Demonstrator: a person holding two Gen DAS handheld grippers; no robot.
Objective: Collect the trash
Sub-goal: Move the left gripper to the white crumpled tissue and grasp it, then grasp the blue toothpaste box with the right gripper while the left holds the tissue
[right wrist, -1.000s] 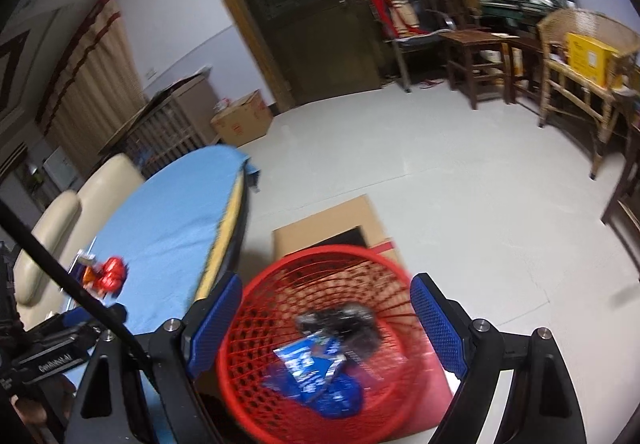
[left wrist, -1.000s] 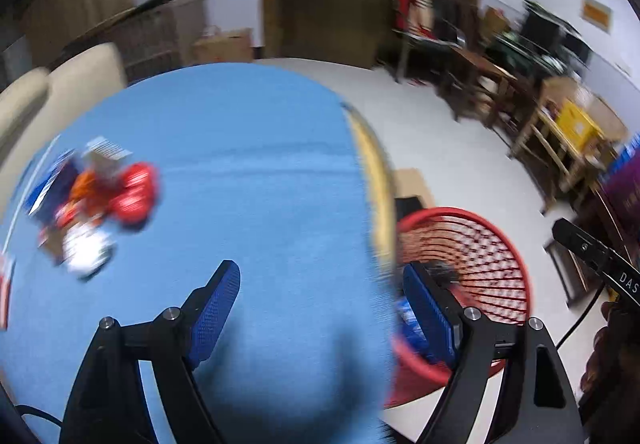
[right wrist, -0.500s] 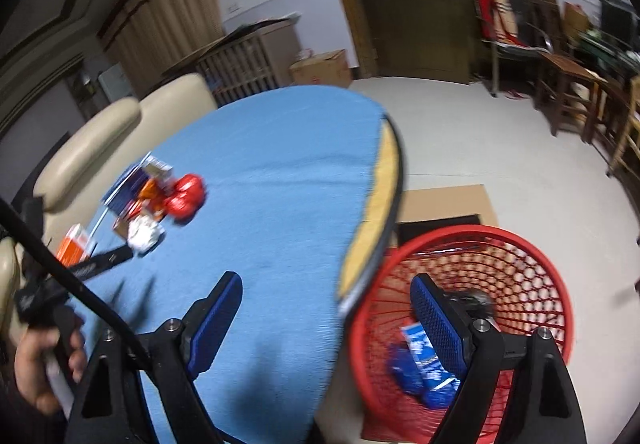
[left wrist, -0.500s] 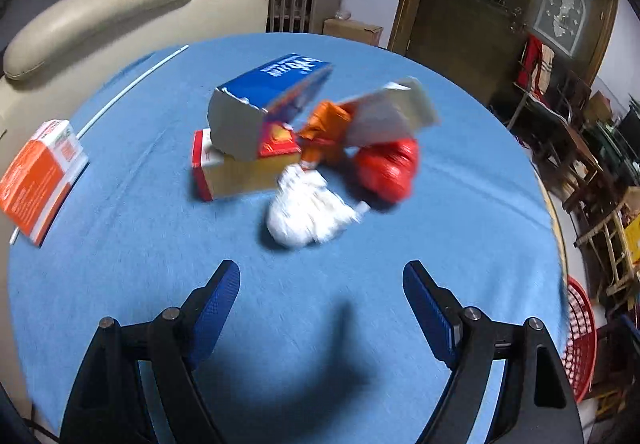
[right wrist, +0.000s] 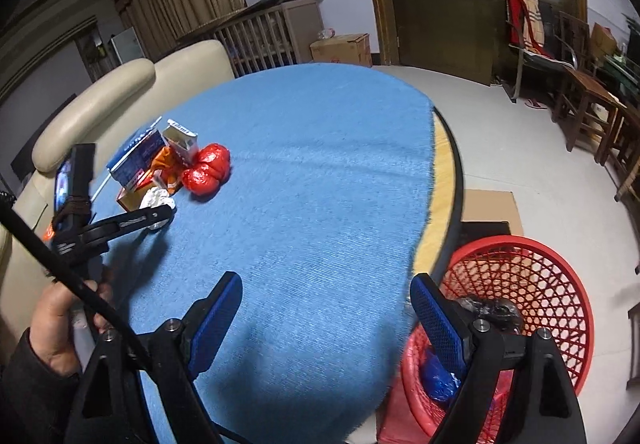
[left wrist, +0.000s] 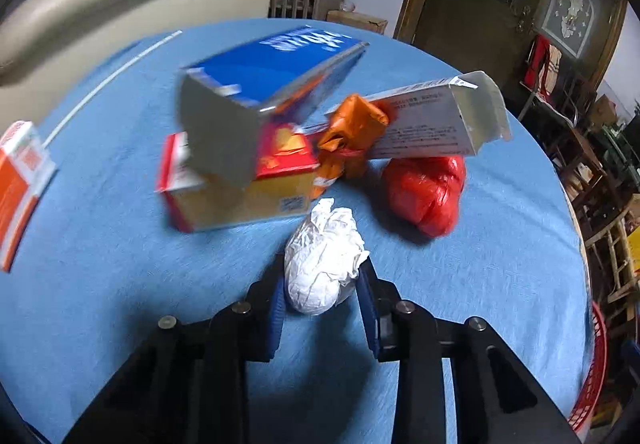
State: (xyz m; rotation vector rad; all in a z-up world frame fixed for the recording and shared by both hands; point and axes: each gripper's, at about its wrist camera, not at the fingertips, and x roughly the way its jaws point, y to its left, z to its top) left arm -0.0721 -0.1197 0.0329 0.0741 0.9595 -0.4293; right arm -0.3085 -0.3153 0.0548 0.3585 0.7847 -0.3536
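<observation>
In the left wrist view the left gripper (left wrist: pixel 322 286) has just been closing and its blue pads now clamp a crumpled white paper ball (left wrist: pixel 322 264) on the blue tablecloth (left wrist: pixel 120 284), just in front of a yellow and red box (left wrist: pixel 240 200), a blue box (left wrist: pixel 264 84), an orange wrapper (left wrist: pixel 352 132), a grey carton (left wrist: pixel 436 120) and a red plastic bag (left wrist: pixel 424 192). In the right wrist view the right gripper (right wrist: pixel 326 318) hangs with its jaws wide apart and empty over the table's near edge, beside the red mesh basket (right wrist: pixel 532 284) on the floor, while the same trash pile lies well apart at the far left, where the left hand (right wrist: pixel 56 328) grips its tool
</observation>
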